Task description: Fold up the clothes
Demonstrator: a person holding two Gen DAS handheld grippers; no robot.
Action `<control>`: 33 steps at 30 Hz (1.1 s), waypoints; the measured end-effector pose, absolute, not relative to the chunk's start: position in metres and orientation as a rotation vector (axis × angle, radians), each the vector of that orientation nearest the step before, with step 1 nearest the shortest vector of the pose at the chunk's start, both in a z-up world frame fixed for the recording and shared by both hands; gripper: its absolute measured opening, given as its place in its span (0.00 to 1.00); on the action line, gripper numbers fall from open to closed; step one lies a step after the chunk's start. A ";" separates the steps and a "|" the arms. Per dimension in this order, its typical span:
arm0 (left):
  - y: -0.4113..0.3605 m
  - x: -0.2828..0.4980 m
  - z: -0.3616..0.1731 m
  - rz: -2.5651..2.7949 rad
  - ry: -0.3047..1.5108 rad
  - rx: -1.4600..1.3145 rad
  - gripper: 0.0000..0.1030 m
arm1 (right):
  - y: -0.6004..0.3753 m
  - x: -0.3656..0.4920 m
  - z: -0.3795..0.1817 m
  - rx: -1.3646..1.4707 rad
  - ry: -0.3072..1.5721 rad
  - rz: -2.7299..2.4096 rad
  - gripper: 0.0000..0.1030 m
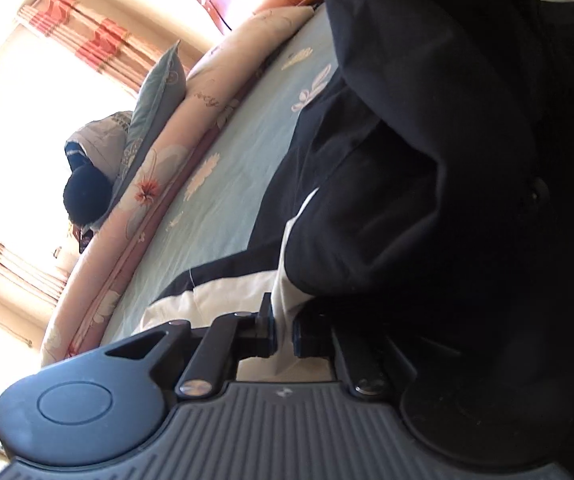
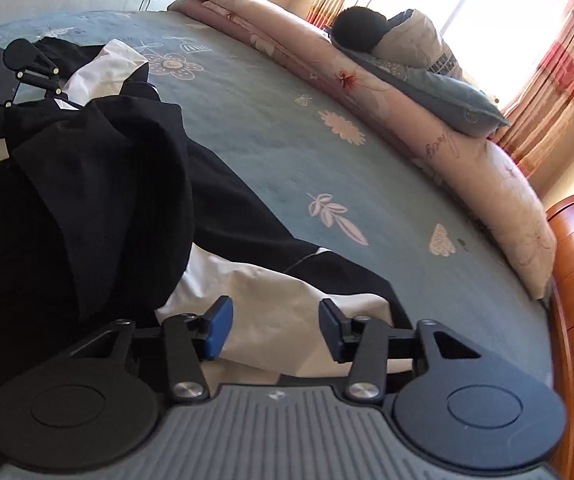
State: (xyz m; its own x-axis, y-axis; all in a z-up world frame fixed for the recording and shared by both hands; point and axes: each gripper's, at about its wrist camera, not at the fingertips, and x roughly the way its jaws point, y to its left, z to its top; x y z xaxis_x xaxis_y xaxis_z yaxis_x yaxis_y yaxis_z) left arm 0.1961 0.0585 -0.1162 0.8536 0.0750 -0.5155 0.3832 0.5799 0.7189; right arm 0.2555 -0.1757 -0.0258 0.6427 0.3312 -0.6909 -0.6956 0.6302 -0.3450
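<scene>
left claw [image 1: 285, 338]: pinching the black-and-white jacket's [image 1: 427, 160] white edge, black cloth bunched just ahead
right claw [image 2: 275, 330]: spread, white panel between pads
tip: probably keep the pinch deep, lift evenly so it won't slip

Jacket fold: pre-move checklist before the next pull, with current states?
1. Left tool clamped on fabric: ok, shut on a white part of the black and white jacket.
2. Right tool gripping: not ok, open, white fabric in the gap between its blue pads.
3. Jacket lying flat: not ok, black part bunched and lifted.
4. Bedsheet free beside jacket: ok.
5. Rolled quilt apart from jacket: ok.
6. Zipper or front closed: cannot tell.
</scene>
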 end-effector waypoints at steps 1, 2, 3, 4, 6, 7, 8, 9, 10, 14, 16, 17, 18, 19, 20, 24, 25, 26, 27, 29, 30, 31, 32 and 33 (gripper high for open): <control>0.064 0.196 -0.116 -0.186 0.544 0.946 0.07 | -0.169 0.264 -0.033 -0.634 0.632 0.640 0.38; 0.071 0.196 -0.115 -0.183 0.550 0.949 0.07 | -0.162 0.273 -0.039 -0.623 0.641 0.647 0.38; 0.071 0.198 -0.116 -0.182 0.553 0.960 0.07 | -0.155 0.282 -0.046 -0.611 0.649 0.654 0.38; 0.068 0.198 -0.117 -0.182 0.555 0.975 0.07 | -0.148 0.291 -0.053 -0.599 0.657 0.661 0.38; 0.065 0.197 -0.117 -0.182 0.559 0.999 0.07 | -0.138 0.308 -0.068 -0.576 0.697 0.673 0.38; 0.064 0.196 -0.117 -0.182 0.561 1.007 0.08 | -0.140 0.310 -0.078 -0.590 0.733 0.677 0.38; 0.064 0.197 -0.118 -0.184 0.558 1.019 0.09 | -0.143 0.309 -0.088 -0.614 0.768 0.681 0.38; 0.064 0.199 -0.119 -0.186 0.552 1.033 0.13 | -0.149 0.305 -0.097 -0.639 0.795 0.678 0.38; 0.064 0.201 -0.120 -0.189 0.546 1.047 0.15 | -0.158 0.299 -0.104 -0.665 0.819 0.671 0.38; 0.059 0.200 -0.128 -0.203 0.496 1.197 0.21 | -0.194 0.263 -0.098 -0.689 0.802 0.679 0.39; 0.059 0.201 -0.132 -0.217 0.447 1.291 0.41 | -0.200 0.245 -0.090 -0.734 0.754 0.686 0.48; 0.058 0.202 -0.134 -0.224 0.421 1.336 0.47 | -0.200 0.237 -0.088 -0.768 0.716 0.694 0.56; 0.058 0.203 -0.135 -0.235 0.403 1.369 0.56 | -0.197 0.232 -0.087 -0.800 0.683 0.707 0.60; 0.058 0.205 -0.136 -0.249 0.395 1.391 0.57 | -0.193 0.228 -0.088 -0.831 0.654 0.722 0.64; 0.058 0.207 -0.136 -0.264 0.394 1.404 0.57 | -0.186 0.227 -0.090 -0.858 0.641 0.746 0.64; 0.054 0.214 -0.140 -0.344 0.401 1.446 0.56 | -0.152 0.234 -0.110 -0.948 0.604 0.860 0.64; 0.052 0.215 -0.142 -0.364 0.405 1.458 0.51 | -0.143 0.236 -0.116 -0.977 0.594 0.869 0.64; 0.051 0.215 -0.143 -0.383 0.408 1.470 0.44 | -0.135 0.238 -0.123 -1.007 0.584 0.871 0.61; 0.049 0.217 -0.144 -0.391 0.411 1.475 0.19 | -0.129 0.240 -0.125 -1.019 0.578 0.884 0.57; 0.047 0.223 -0.139 -0.390 0.436 1.430 0.07 | -0.124 0.248 -0.117 -1.010 0.575 0.885 0.08; 0.047 0.227 -0.133 -0.386 0.441 1.388 0.06 | -0.124 0.252 -0.110 -1.010 0.566 0.869 0.08; 0.048 0.232 -0.126 -0.377 0.438 1.338 0.06 | -0.123 0.257 -0.104 -1.011 0.557 0.854 0.08; 0.049 0.239 -0.117 -0.367 0.443 1.282 0.06 | -0.124 0.264 -0.096 -0.996 0.554 0.840 0.07; 0.049 0.247 -0.108 -0.354 0.449 1.233 0.06 | -0.124 0.272 -0.087 -0.976 0.554 0.827 0.07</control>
State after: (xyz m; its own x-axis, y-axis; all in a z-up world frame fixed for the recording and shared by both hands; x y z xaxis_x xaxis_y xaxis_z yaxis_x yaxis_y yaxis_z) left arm 0.2469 0.0495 -0.1077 0.8603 -0.0174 -0.5096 0.4912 0.2964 0.8191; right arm 0.2722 -0.1243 -0.0873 0.5798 0.3547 -0.7335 -0.8133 0.3062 -0.4948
